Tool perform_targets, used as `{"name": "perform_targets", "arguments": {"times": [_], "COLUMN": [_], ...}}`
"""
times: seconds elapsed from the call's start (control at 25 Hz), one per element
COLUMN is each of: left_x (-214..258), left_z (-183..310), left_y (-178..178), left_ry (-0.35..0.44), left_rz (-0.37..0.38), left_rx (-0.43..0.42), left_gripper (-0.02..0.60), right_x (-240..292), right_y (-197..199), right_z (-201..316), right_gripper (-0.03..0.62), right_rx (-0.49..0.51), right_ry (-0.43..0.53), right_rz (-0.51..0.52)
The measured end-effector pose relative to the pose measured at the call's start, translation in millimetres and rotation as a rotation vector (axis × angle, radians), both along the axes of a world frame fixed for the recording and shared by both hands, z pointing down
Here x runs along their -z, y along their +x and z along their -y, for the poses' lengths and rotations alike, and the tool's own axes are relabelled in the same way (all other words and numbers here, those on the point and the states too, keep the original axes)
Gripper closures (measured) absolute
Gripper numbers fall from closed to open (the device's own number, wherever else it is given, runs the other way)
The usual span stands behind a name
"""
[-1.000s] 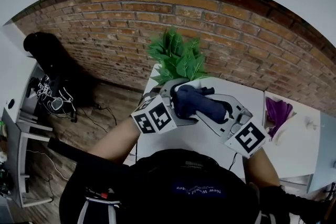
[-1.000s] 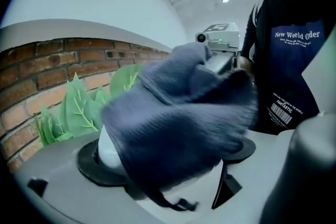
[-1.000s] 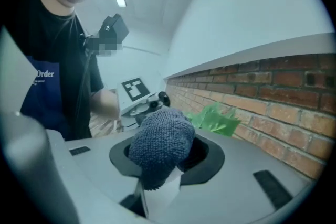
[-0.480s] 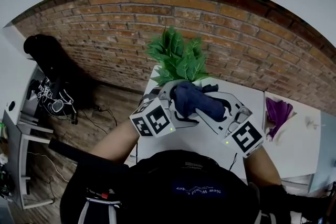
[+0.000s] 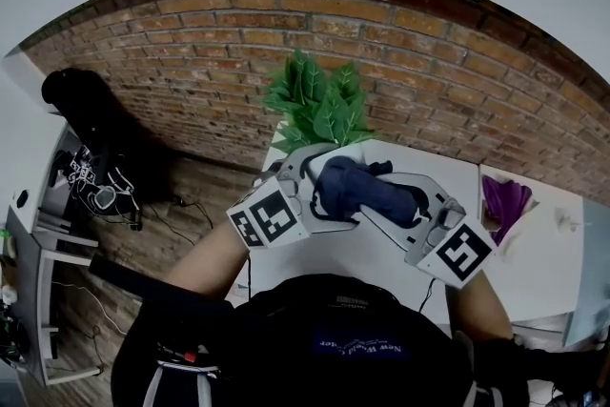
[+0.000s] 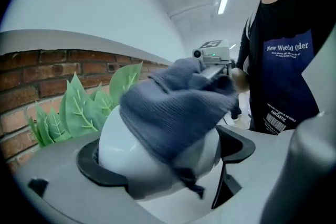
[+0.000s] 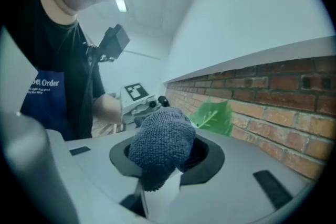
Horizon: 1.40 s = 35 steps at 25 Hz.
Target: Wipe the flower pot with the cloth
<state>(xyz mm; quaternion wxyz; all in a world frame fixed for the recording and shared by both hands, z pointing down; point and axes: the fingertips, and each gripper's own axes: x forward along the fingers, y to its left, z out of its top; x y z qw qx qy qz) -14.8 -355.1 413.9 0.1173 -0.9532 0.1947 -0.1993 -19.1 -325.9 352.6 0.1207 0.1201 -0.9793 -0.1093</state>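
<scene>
Your left gripper (image 6: pixel 168 161) has its fingers (image 6: pixel 237 147) clenched around the white pot (image 6: pixel 123 147), at the counter's (image 5: pixel 381 253) far-left corner by the brick wall (image 5: pixel 191 62). Your right gripper (image 7: pixel 168 162) pinches the blue cloth (image 7: pixel 160 147), which drapes over the pot's side. Green leaves (image 5: pixel 319 105) rise from the pot.

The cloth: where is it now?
Head view centre: the cloth is held in the right tongs, pressed against the white flower pot that the left tongs grip.

Black blue-printed T-shirt (image 5: pixel 286 334), grey left tongs (image 6: pixel 168 157), right tongs (image 7: pixel 168 157)
</scene>
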Motion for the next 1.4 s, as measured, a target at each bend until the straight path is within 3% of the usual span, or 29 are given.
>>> {"name": "perform_targets", "arguments": {"times": [0.12,0.28,0.44,0.76,0.92,1.08,1.2,1.4], "left_x": [6,11,15,14,15,22,25,28], "left_z": [-9,-16,-16,-5,-2,-10,-19,-25], "left_y": [4,11,7,0,0,2,8,15], "left_ry": [0.016,0.035,0.059,0.074,0.067,0.059,0.065,0.070], "left_rz": [-0.021,-0.037,-0.054,-0.064,-0.078,-0.119,-0.115,-0.131], "left_rx": [-0.049,-0.085,-0.081,-0.024,-0.021,-0.066,-0.122,-0.149], "left_gripper": [0.038,0.038,0.038,0.040,0.041,0.041,0.041,0.041], "right_x": [16,21,18,-17,-17,9,26,28], "right_y": [3,-3,-7,7,10,13,12,5], "right_z": [26,32,22,-22,-24,-9,18,23], "right_gripper": [0.477,0.477,0.477,0.479,0.479,0.479,0.479,0.479], "right_rx": [-0.105,-0.116,-0.073,0.080,0.092,0.005,-0.089,-0.079], "right_ry": [0.014,0.065,0.063,0.032,0.029,-0.021,0.019,0.042], "right_rz": [0.064,0.068,0.050,-0.095,-0.077,0.053,0.090,0.082]}}
